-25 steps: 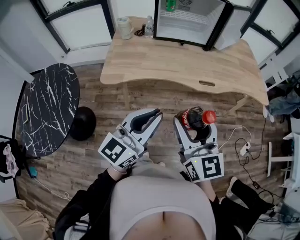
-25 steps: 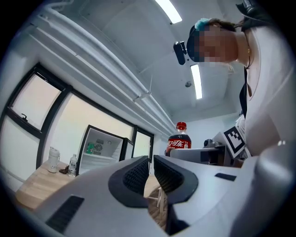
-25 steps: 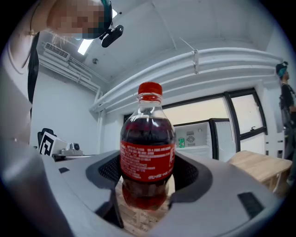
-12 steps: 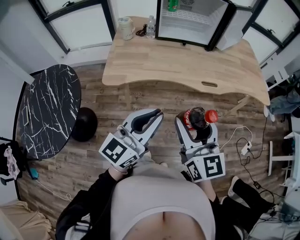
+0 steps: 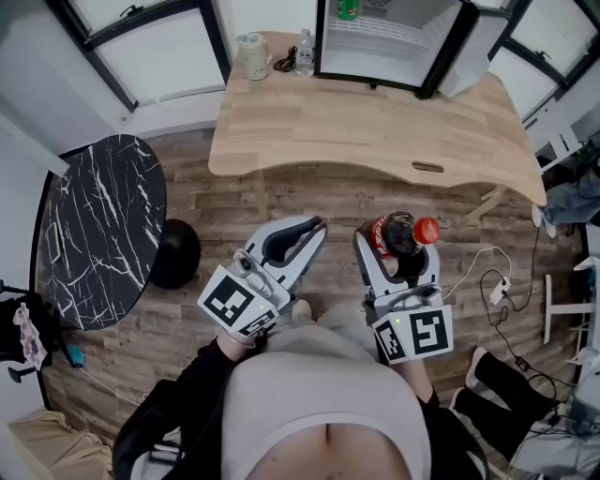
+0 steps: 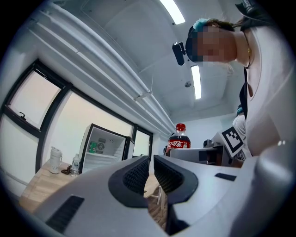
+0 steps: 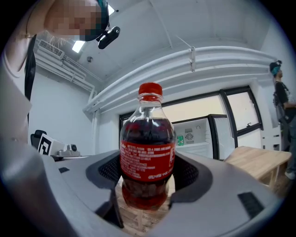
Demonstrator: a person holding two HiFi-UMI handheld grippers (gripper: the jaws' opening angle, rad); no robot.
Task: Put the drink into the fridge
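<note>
My right gripper point(image 5: 401, 246) is shut on a cola bottle point(image 5: 394, 232) with a red cap and red label, held upright over the wooden floor. In the right gripper view the bottle point(image 7: 148, 152) fills the middle, with a jaw pressed on each side. Beside it, my left gripper point(image 5: 311, 232) is shut and holds nothing; its jaws point(image 6: 151, 172) leave only a thin slit. The small fridge point(image 5: 386, 42) stands open at the far edge of the wooden table point(image 5: 375, 131), with its door point(image 5: 467, 52) swung right. A green can point(image 5: 348, 9) sits on its shelf.
A water bottle point(image 5: 304, 52) and a pale jug point(image 5: 249, 54) stand on the table left of the fridge. A black marble round table point(image 5: 94, 225) and a black round seat point(image 5: 176, 253) are at my left. Cables and a power strip point(image 5: 494, 291) lie on the floor at right.
The table and fridge have drifted a little to the right in the head view. Both grippers keep their pose, and the bottle stays gripped.
</note>
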